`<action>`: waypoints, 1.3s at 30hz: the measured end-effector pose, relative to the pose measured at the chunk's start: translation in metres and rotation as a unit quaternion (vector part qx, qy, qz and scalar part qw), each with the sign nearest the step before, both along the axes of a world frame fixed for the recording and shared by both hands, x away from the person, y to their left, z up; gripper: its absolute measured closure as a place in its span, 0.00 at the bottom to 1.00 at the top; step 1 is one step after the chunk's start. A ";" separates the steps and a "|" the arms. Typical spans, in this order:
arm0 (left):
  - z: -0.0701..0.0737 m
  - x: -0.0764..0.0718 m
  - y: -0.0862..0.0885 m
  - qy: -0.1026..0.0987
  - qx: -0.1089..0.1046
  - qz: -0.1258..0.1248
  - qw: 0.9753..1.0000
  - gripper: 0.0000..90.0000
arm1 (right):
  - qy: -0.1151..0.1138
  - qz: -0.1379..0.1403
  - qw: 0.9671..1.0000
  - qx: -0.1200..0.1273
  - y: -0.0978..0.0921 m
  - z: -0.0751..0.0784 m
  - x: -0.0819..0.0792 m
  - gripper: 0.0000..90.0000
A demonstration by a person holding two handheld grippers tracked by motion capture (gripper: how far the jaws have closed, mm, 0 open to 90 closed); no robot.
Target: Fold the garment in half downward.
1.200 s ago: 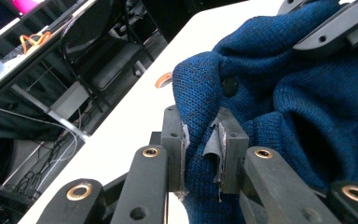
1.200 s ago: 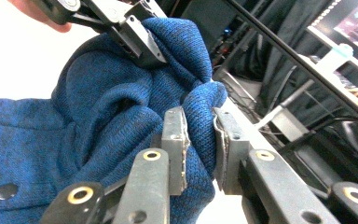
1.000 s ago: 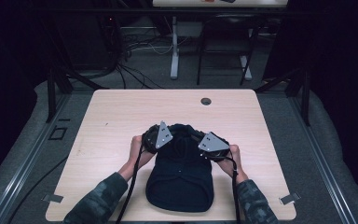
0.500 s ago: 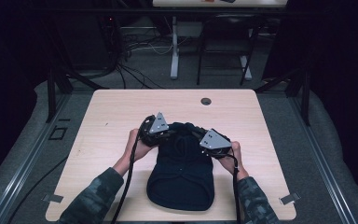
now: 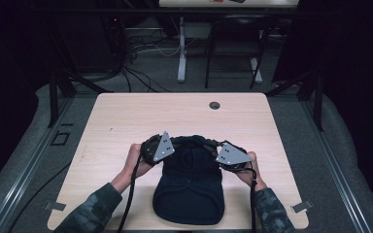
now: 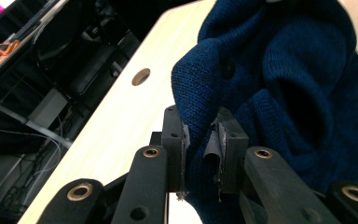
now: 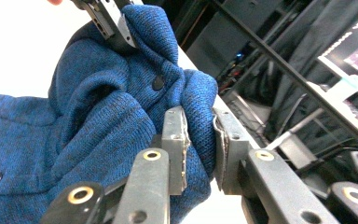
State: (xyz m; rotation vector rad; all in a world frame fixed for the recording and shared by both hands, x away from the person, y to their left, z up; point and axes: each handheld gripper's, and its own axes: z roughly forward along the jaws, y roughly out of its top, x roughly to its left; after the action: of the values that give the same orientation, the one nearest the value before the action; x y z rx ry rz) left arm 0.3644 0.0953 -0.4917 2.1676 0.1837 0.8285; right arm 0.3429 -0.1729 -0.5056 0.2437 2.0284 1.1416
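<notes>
While blue knit garment [image 5: 189, 189] lies on table [image 5: 126, 116] near front edge, left gripper [image 6: 200, 140] and right gripper [image 7: 199, 135] each clamp far corner fold, likely to lift and spread it.

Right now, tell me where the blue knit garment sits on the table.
In the high view the blue knit garment lies at the table's near edge, centred, its far end pinched between the left tongs and right tongs.
</notes>
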 end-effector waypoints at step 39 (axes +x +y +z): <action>-0.024 0.037 -0.018 0.026 -0.102 0.159 0.982 0.86 | 0.070 -0.162 0.983 0.043 0.027 -0.014 0.028 0.85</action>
State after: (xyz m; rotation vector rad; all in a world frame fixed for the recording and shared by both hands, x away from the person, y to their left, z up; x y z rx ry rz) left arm 0.4010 0.0777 -0.5162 1.9933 0.6277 0.8859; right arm 0.3706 -0.1456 -0.5200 0.6895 1.9700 1.0290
